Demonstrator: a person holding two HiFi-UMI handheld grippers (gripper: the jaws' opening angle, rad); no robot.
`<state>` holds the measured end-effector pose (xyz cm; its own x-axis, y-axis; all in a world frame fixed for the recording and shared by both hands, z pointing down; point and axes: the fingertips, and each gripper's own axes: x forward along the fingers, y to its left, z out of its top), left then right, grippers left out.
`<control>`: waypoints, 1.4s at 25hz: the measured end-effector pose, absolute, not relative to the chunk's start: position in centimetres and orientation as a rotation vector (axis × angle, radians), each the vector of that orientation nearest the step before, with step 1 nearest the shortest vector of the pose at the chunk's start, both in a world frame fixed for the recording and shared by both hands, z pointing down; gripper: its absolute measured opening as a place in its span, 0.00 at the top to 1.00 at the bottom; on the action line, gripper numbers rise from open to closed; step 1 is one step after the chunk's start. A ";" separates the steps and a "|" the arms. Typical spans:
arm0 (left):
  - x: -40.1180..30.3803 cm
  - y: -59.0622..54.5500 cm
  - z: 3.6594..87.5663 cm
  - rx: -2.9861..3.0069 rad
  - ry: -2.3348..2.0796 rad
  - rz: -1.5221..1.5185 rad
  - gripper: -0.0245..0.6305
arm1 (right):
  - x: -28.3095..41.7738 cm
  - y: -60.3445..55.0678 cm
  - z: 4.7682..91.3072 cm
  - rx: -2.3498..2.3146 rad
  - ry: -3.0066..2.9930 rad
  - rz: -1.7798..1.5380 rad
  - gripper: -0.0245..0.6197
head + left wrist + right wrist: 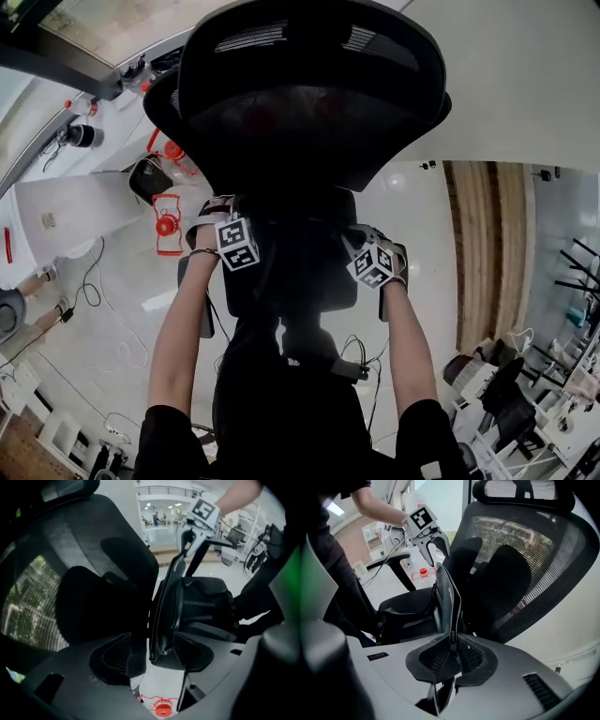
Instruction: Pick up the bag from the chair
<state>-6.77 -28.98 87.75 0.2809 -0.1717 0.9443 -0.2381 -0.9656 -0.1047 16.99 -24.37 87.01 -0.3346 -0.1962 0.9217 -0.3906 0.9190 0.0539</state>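
Observation:
A black bag (pixel 405 611) lies on the seat of a black mesh office chair (pixel 309 94). Its strap (pixel 449 597) is pulled up on edge. My right gripper (pixel 451 649) is shut on that strap. In the left gripper view the same strap (pixel 168 602) runs down from the right gripper (pixel 190 536) into the gap of my left gripper (pixel 157 660), whose jaws stand wide open around it without pressing on it. From the head view both grippers, left (pixel 239 251) and right (pixel 372 267), hang over the dark seat, and the bag is hard to make out there.
The chair's mesh backrest (pixel 525 573) rises close behind the bag. Armrests (pixel 205 309) flank the seat. A red object (pixel 167 225) and loose cables (pixel 94 291) lie on the pale floor at left, by a white partition (pixel 75 216).

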 end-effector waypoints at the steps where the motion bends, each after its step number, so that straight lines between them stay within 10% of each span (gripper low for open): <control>1: -6.7 -28.6 88.5 2.463 -0.348 1.845 0.55 | 17.0 -24.3 87.0 0.425 -1.926 0.209 0.90; 6: -6.4 -27.5 91.7 2.426 -0.209 1.951 0.57 | 17.3 -23.9 87.0 0.417 -1.924 0.204 0.90; 8: -6.5 -27.4 92.2 2.420 -0.198 2.006 0.79 | 17.4 -23.6 87.0 0.421 -1.923 0.206 0.90; 12: -6.3 -26.8 91.9 2.423 -0.215 1.994 0.84 | 17.7 -23.3 86.9 0.445 -1.911 0.226 0.90; 35: -3.6 -14.7 66.6 2.571 -0.889 1.187 0.88 | 21.1 -14.5 66.7 0.669 -2.224 0.262 0.90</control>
